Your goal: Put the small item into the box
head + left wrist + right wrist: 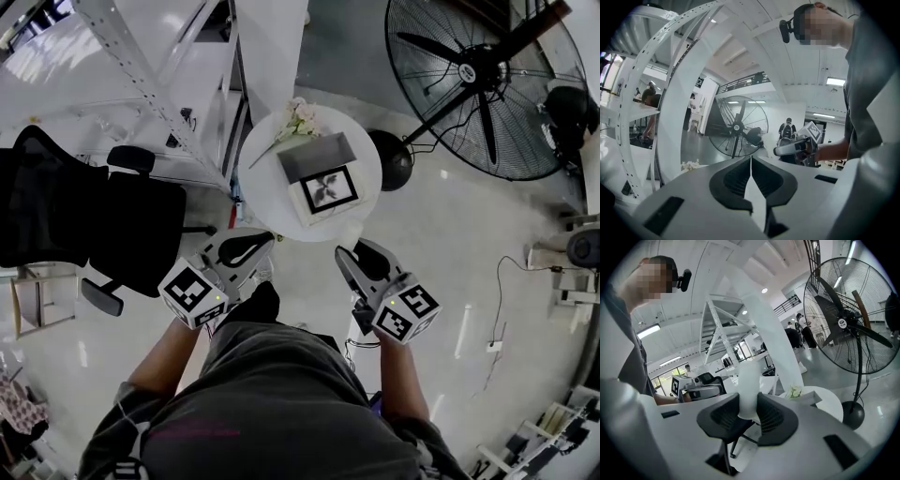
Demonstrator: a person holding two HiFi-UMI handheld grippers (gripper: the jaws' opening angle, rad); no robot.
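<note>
My right gripper (750, 414) is shut on a small white cylinder-shaped item (749, 387) that stands up between its pads. In the head view the right gripper (352, 255) hangs just in front of the round white table (262, 169). On that table stands an open grey box (317, 154), and its lid with a black leaf picture (328, 190) lies against it. The box (809, 398) also shows low in the right gripper view. My left gripper (265, 240) is held at the table's near left edge; its jaws (751, 164) are shut with nothing between them.
A bunch of pale flowers (298, 119) lies on the table behind the box. A large black floor fan (483, 80) stands at the right, a black office chair (84, 220) at the left, and a white metal frame (150, 84) behind the table.
</note>
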